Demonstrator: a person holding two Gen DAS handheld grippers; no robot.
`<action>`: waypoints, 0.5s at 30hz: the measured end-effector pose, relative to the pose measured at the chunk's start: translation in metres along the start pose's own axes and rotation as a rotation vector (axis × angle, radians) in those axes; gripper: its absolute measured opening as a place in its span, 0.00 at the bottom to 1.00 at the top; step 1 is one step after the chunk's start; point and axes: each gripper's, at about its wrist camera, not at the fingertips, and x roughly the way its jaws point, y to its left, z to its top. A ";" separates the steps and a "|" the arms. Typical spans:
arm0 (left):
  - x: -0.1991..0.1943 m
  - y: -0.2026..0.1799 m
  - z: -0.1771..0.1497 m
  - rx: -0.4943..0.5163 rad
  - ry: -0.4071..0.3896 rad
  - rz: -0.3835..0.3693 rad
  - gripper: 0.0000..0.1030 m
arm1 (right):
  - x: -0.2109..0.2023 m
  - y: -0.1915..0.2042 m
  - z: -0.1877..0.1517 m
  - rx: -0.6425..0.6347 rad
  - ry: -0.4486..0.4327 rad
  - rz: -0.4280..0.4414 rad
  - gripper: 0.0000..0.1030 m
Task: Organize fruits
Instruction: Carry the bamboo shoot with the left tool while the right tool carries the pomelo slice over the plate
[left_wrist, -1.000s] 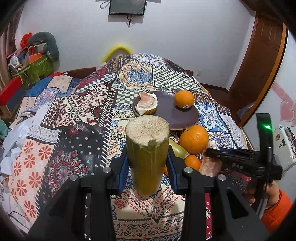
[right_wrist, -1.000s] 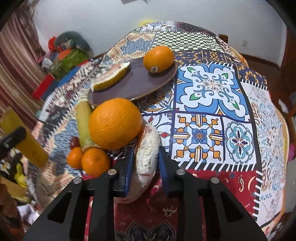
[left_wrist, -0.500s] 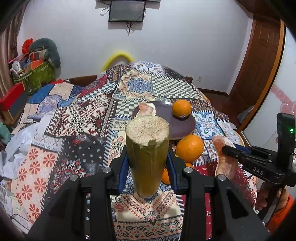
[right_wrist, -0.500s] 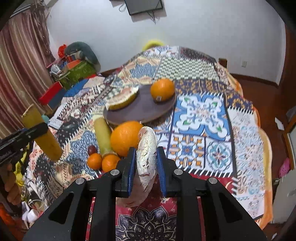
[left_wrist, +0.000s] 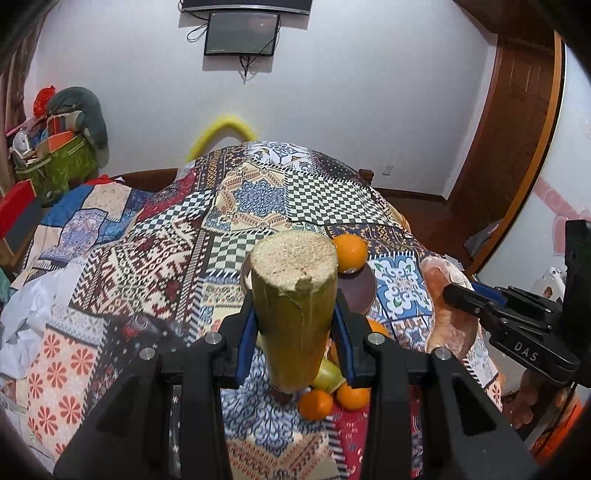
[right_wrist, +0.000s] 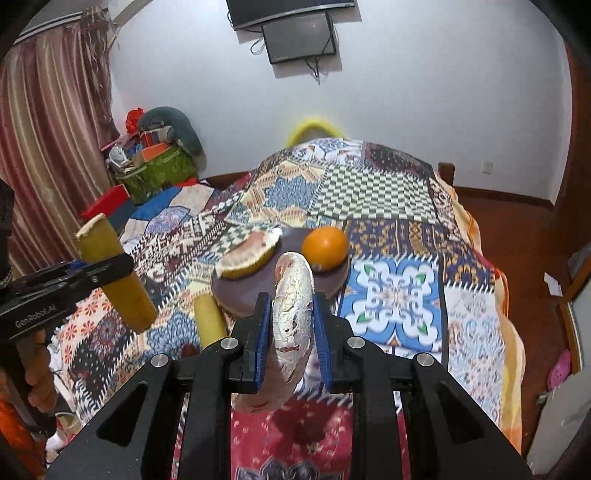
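My left gripper (left_wrist: 294, 319) is shut on an upright piece of yellow-green sugarcane (left_wrist: 293, 266), held above the table. A pinkish-white pomelo wedge (right_wrist: 293, 280) stands on edge in my right gripper (right_wrist: 291, 306), which is shut on it, also off the table. Beyond it lies a dark brown plate (right_wrist: 251, 295) carrying an orange (right_wrist: 325, 247) and a cut pomelo piece (right_wrist: 247, 258). A second cane piece (right_wrist: 210, 321) lies left of the plate. Two small oranges (left_wrist: 316, 404) sit below the held cane. The right wrist view shows the left gripper (right_wrist: 110, 269) at the left edge.
A patchwork cloth (right_wrist: 391, 295) covers the round table. Bags and boxes (right_wrist: 159, 166) are piled at the back left by a curtain. A wooden door (left_wrist: 517, 147) stands to the right, a screen (left_wrist: 240, 33) hangs on the wall. A hand (right_wrist: 37, 373) grips the left handle.
Both grippers have risen with their loads, so the table and fruit look farther away. The pomelo wedge has come up off the table, away from the large orange.
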 end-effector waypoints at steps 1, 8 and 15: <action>0.003 -0.001 0.003 0.003 0.000 0.000 0.36 | 0.001 -0.001 0.003 -0.003 -0.005 0.001 0.20; 0.034 -0.003 0.018 0.001 0.018 -0.001 0.36 | 0.011 -0.004 0.020 -0.018 -0.038 0.000 0.20; 0.065 -0.003 0.025 -0.002 0.049 -0.007 0.36 | 0.028 -0.005 0.033 -0.037 -0.046 0.003 0.20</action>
